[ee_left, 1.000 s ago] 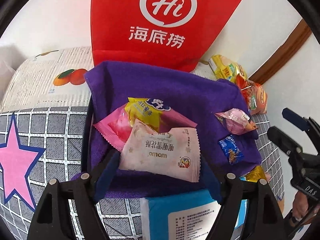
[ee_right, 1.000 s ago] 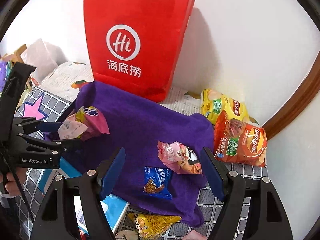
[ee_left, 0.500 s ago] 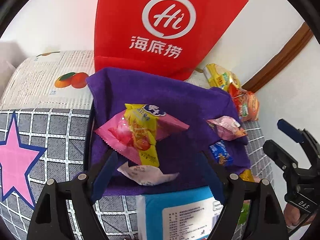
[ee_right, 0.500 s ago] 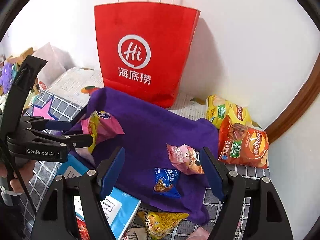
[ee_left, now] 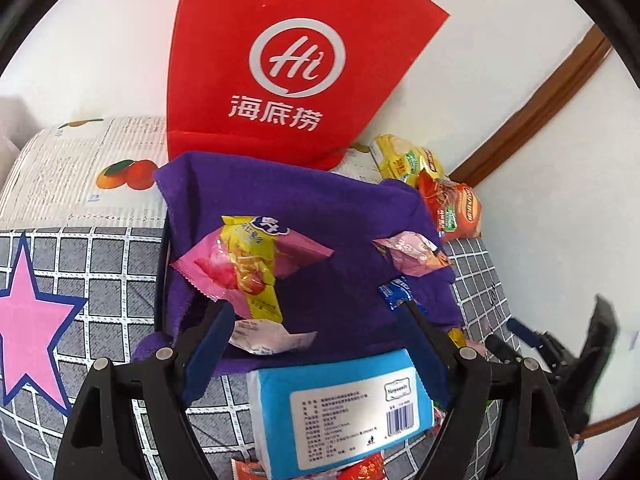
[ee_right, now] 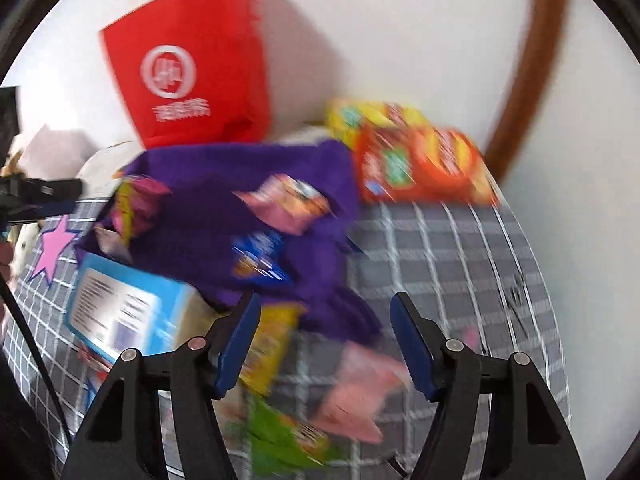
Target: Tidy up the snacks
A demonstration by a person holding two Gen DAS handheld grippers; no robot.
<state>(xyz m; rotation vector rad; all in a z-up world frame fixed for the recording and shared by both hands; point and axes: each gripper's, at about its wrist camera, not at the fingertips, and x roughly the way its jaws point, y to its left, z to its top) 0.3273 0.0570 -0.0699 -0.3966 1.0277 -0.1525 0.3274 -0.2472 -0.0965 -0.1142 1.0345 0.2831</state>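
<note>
Your left tool [ee_left: 316, 320] hangs spread above the white packet [ee_left: 266, 336] and pink-and-yellow packet [ee_left: 244, 264] on the purple cloth [ee_left: 320, 200]; your right tool [ee_right: 324, 332], blurred, gapes over loose snacks [ee_right: 352, 392] on the checked tabletop [ee_right: 460, 264].

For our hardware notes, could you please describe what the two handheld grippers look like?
Both match: the left gripper and the right gripper have black angular frames, silver round pivot pins and two fingers faced with dark blue pads. No sleeves or markings are legible now; the right view is motion-blurred.
</note>
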